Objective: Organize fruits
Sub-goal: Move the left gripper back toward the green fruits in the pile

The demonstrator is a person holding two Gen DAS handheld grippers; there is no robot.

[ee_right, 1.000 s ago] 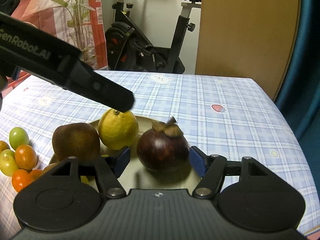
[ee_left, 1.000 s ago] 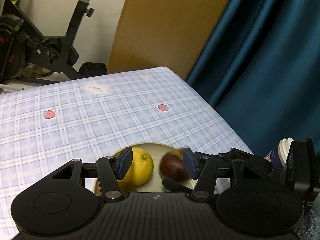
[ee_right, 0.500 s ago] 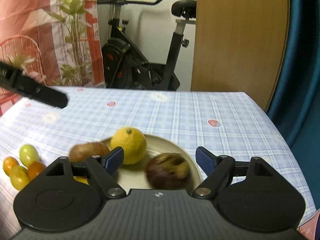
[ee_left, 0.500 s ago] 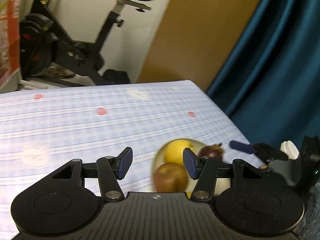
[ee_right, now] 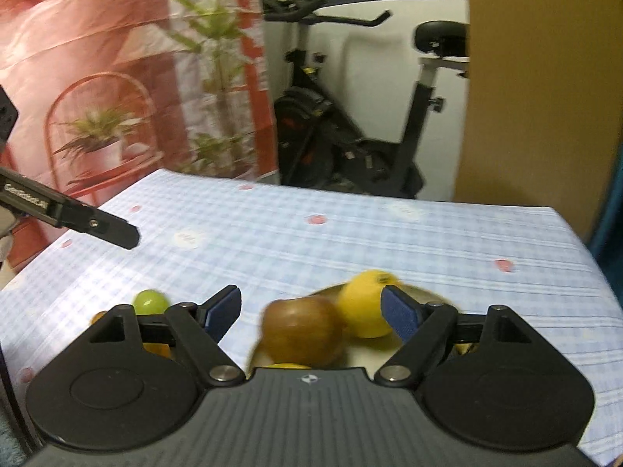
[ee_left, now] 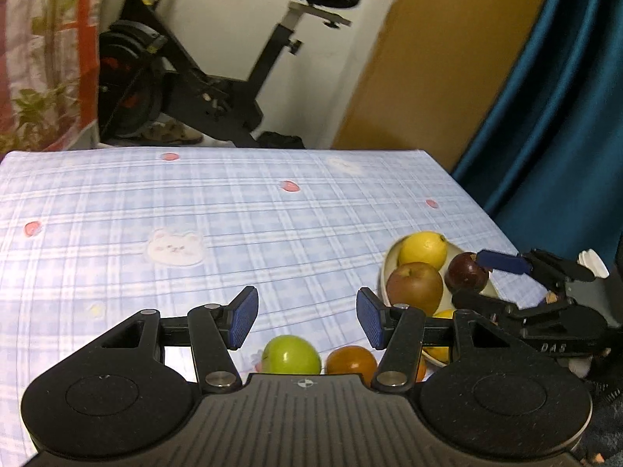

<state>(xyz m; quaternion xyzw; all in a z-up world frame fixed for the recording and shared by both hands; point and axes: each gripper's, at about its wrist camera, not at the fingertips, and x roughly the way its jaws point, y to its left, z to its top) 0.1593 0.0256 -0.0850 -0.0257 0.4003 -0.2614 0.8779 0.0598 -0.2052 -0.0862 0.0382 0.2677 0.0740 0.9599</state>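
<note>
A cream plate [ee_left: 385,272] at the table's right holds a yellow lemon [ee_left: 422,249], a brown apple [ee_left: 414,286] and a dark purple mangosteen [ee_left: 465,276]. A green fruit [ee_left: 290,356] and an orange fruit [ee_left: 350,360] lie on the cloth left of the plate. My left gripper [ee_left: 307,323] is open and empty above these loose fruits. My right gripper [ee_right: 311,315] is open and empty, raised over the plate's near side, with the apple [ee_right: 301,330] and lemon [ee_right: 368,303] between its fingers in view. The green fruit [ee_right: 150,301] shows at left.
The table carries a blue checked cloth [ee_left: 194,210]. Its right edge falls off beside a teal curtain [ee_left: 553,97]. An exercise bike [ee_left: 202,89] and a wooden board [ee_left: 436,50] stand behind the far edge. A potted plant [ee_right: 101,144] stands at the left.
My left gripper swung left, off the plate to the loose fruits. My right gripper let go of the mangosteen, opened wider and pulled back and up.
</note>
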